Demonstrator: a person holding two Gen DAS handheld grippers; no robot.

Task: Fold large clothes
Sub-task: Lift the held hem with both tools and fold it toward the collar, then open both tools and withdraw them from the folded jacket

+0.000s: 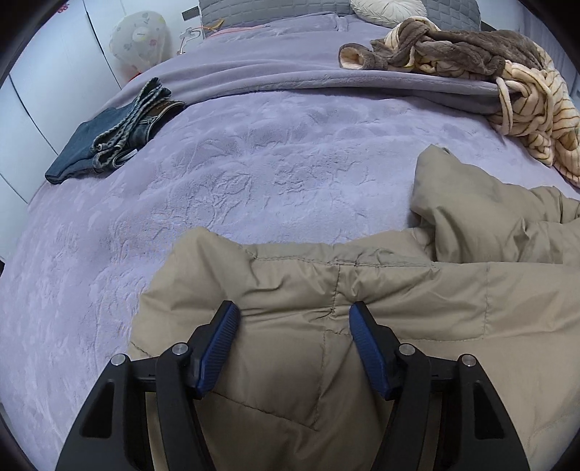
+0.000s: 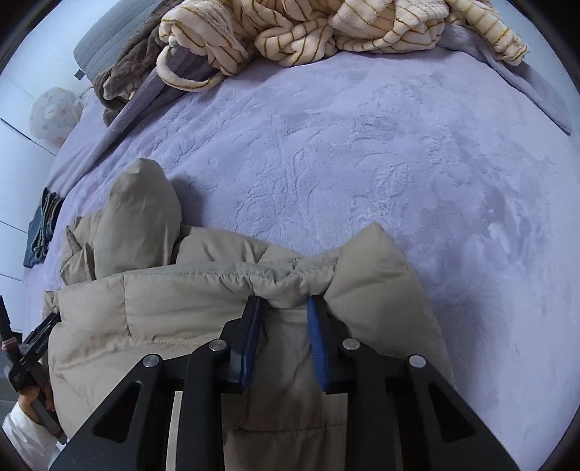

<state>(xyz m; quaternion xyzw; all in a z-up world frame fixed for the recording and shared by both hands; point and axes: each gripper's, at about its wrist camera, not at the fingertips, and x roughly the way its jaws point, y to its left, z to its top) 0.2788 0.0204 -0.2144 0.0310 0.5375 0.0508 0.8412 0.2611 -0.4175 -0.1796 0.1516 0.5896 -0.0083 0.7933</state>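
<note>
Coat (image 1: 362, 297): tan, puffy, on the purple bed (image 1: 253, 163).
Left claw (image 1: 294, 319): spread over coat.
Right claw (image 2: 284, 308): pinching coat.

Bed w/ lilac plush blanket (image 1: 253, 174), grey pillows (image 1: 275, 9) at head, white wardrobe doors (image 1: 40, 47) on left.

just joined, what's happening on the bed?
A person with tongs in each hand is working on a tan puffer jacket spread on the purple blanket. The right tongs are pinching a bunched fold near the jacket's far edge. The left tongs are open over the fabric, gripping nothing. The jacket is still rumpled, not folded. Folded jeans lie at the left, and a striped robe is heaped at the head of the bed.
</note>
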